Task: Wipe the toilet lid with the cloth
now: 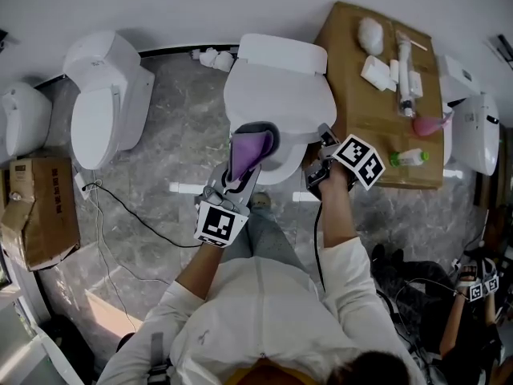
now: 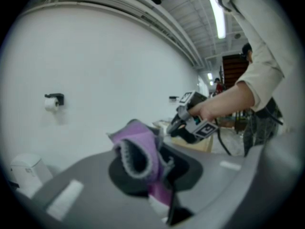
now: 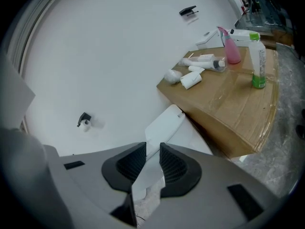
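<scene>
**Item: purple cloth** [image 1: 250, 152]. It is bunched, with a grey underside, and sits at the centre of the head view over the front rim of the middle toilet. It is pinched in the left tongs [image 1: 243, 169], whose jaws are pressed onto it. In the left gripper view the cloth fills the space between the jaws and folds over them.

**Item: toilet lid** [image 1: 276, 95]. White and closed, it lies at upper centre of the head view. Its cistern [image 1: 284, 54] is behind it, against the wall.

**Item: right tongs** [image 3: 151, 152]. They are at the lid's right front edge, right of centre in the head view. The jaws are slightly spread and pinch nothing. White toilet and a patch of floor show through the gap between them.

**Item: second toilet** [image 1: 100, 111]. White with its lid shut, at upper left of the head view.

**Item: cardboard tabletop** [image 1: 361, 111]. At upper right, just beside the middle toilet. It carries a pink spray bottle [image 1: 433, 123], a green-capped bottle [image 1: 410, 157] and several small white tubes and packets.

**Item: cardboard box** [image 1: 44, 207]. On the grey marble floor [image 1: 176, 151] at the left edge.
</scene>
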`<state>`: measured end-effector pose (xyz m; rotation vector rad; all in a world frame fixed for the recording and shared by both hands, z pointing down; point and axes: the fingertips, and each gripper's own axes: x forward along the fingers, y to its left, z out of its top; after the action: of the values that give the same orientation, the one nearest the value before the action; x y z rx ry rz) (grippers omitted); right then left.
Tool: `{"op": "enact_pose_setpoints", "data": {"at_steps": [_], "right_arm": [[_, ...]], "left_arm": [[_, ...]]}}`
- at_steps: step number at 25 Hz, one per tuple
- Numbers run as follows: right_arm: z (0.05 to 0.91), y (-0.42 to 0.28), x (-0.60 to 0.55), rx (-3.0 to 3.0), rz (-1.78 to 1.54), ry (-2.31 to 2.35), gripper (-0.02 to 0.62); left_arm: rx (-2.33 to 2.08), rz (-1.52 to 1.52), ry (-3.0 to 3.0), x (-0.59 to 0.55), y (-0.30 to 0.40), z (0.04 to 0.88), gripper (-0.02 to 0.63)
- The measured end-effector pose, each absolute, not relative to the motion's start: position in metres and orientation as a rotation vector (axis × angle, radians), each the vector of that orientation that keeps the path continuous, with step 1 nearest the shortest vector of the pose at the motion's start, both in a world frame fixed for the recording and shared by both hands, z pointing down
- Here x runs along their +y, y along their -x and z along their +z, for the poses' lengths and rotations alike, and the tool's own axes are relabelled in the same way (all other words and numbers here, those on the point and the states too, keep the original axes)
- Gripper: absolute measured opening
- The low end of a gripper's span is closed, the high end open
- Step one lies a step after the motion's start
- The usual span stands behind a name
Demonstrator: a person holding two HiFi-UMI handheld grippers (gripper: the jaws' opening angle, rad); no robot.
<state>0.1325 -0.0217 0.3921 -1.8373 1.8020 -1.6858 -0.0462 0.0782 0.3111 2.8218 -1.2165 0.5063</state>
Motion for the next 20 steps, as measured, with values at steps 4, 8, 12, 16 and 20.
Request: {"op": "enact_pose_setpoints", "data": {"at_steps": [4,8,12,16,20], "right_arm": [[0.379,-0.136,-0.036,1.810,-1.659,1.829,0.095],[0.365,-0.138,-0.055,1.833,-1.633,1.825,0.100],[0.355,-0.140,-0.069,1.849,-1.614,1.828,0.103],[0.346,-0.142,-0.083,1.865,-1.596,1.831,0.106],[0.337,-0.142,-0.096,1.865,-1.580,1.833,0.109]], "left_arm": [[-1.239,0.500,-2.820,0.078,0.045,0.304,0.049],[-1.267,0.483,-2.809,0.073,0.042,0.299,0.049],[-1.282,0.477,-2.801,0.064,0.033,0.293,0.049],[-1.282,0.485,-2.787,0.053,0.026,0.290,0.049],[-1.254,0.511,-2.763,0.040,0.021,0.291,0.049]]}}
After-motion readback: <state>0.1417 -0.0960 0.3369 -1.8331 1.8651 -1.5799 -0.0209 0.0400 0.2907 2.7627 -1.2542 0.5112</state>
